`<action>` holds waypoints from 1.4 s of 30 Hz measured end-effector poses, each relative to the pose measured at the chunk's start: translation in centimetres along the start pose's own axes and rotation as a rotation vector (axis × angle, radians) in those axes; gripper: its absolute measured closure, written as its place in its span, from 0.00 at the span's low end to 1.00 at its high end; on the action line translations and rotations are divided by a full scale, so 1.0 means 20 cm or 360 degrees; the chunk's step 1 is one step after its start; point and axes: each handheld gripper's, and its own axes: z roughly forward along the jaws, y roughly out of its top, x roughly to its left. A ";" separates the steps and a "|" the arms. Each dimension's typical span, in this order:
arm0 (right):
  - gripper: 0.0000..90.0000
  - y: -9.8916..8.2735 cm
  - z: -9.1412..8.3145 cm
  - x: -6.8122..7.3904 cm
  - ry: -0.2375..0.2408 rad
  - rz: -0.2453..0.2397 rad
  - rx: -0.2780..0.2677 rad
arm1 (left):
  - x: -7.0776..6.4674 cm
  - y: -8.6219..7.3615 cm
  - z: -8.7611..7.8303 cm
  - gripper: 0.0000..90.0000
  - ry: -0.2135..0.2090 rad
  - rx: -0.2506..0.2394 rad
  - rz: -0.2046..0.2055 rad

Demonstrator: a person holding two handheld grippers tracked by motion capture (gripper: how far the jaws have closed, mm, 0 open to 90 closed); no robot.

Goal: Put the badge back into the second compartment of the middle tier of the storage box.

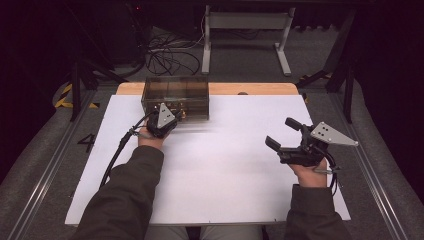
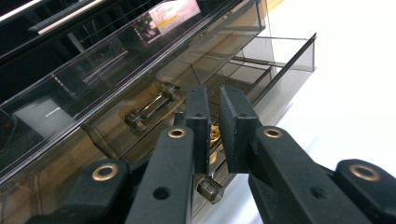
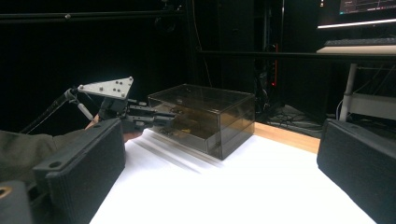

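Here, at a white worktop (image 1: 225, 170), a person works a two-jaw gripper in each hand beside a smoky, see-through drawer box (image 1: 176, 95). The box stands at the worktop's far edge, left of the middle, its back over the bare wooden strip (image 1: 250, 88) that runs along that edge.

The left gripper (image 1: 167, 120) is pressed up to the box's near face, low on its left half. In the left gripper view its two black jaws stand nearly together, a thin slit between the pads (image 2: 201, 122), and a small brass-coloured knob (image 2: 215, 134) on the front of a drawer (image 2: 261, 70) sits just behind that slit. Whether the pads are pressing on the knob cannot be told from these frames. That drawer stands partly drawn out of the box, its clear walls jutting toward the white surface, and a metal latch-like fitting (image 2: 149, 108) shows on the panel beside it.

The right gripper (image 1: 283, 133) is held above the worktop near its right edge, well apart from the box, its jaws spread wide with nothing between them; the right gripper view looks across the white surface to the box and the left gripper (image 3: 154, 116) at its front.
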 end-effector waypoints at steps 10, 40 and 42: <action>0.02 0.00 0.01 0.00 0.0002 0.0004 0.0007 | 0.00 0.02 -0.02 0.80 -0.0009 -0.0018 -0.0082; 0.02 -0.01 0.02 0.01 0.0006 -0.0007 0.0019 | 0.03 0.07 -0.23 0.51 -0.0018 -0.0144 -0.0360; 0.02 -0.01 0.02 0.02 0.0005 -0.0008 0.0020 | 0.04 0.08 -0.24 0.45 -0.0026 -0.0144 -0.0371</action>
